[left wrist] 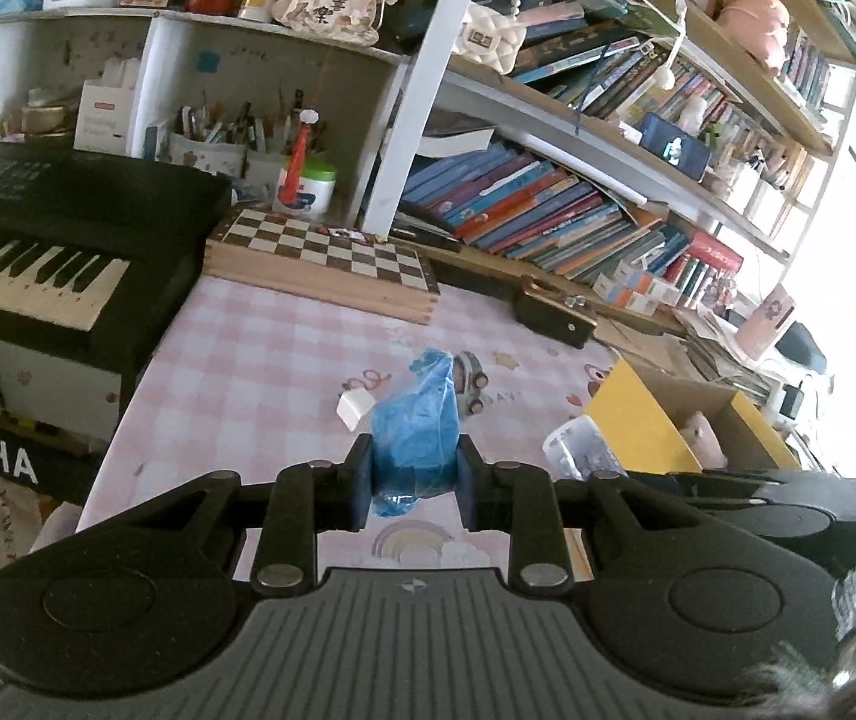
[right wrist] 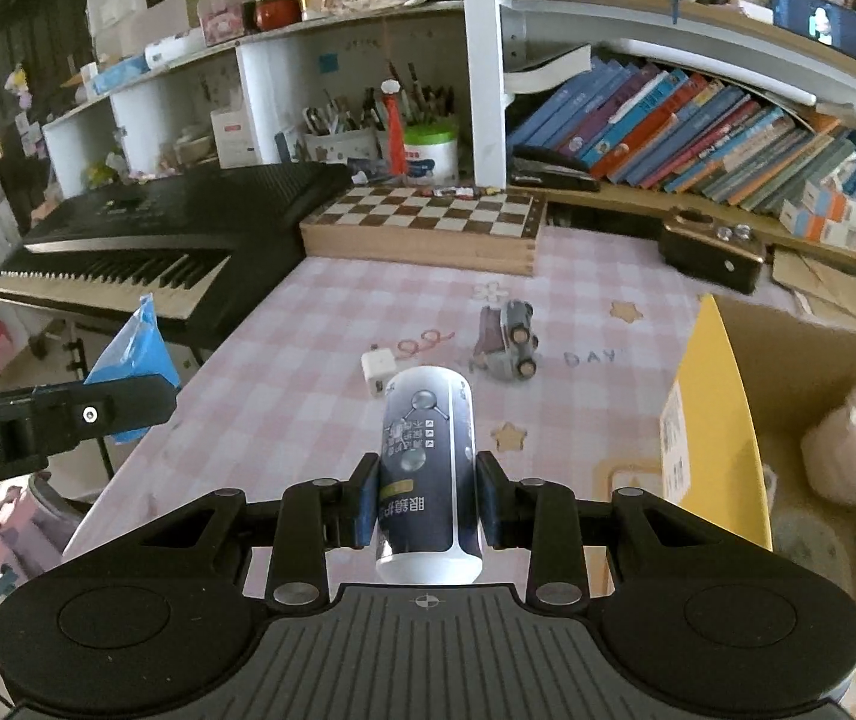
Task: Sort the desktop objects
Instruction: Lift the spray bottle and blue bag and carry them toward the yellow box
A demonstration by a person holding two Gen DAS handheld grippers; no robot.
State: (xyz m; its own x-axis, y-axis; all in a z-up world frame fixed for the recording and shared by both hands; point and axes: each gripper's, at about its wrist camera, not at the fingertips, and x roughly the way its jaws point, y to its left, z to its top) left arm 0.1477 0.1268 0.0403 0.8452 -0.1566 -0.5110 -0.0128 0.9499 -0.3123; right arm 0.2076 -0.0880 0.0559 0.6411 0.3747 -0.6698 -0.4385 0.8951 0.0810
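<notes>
My left gripper (left wrist: 414, 468) is shut on a crumpled blue plastic packet (left wrist: 419, 426), held above the pink checked tablecloth (left wrist: 260, 360). That packet (right wrist: 131, 354) and the left gripper's side also show at the left edge of the right wrist view. My right gripper (right wrist: 428, 495) is shut on a dark blue and white bottle (right wrist: 428, 468), lifted over the table. A white cube charger (right wrist: 378, 372) and a tipped grey toy car (right wrist: 508, 342) lie on the cloth ahead. The charger (left wrist: 354, 408) and the car (left wrist: 471, 381) sit just behind the packet.
A yellow cardboard box (right wrist: 721, 420) holding a pink plush (right wrist: 853, 444) stands at the right. A chessboard case (right wrist: 428, 228) lies at the back, a black keyboard (right wrist: 146, 246) to the left, and a dark case (right wrist: 712, 255) at the back right. Bookshelves rise behind.
</notes>
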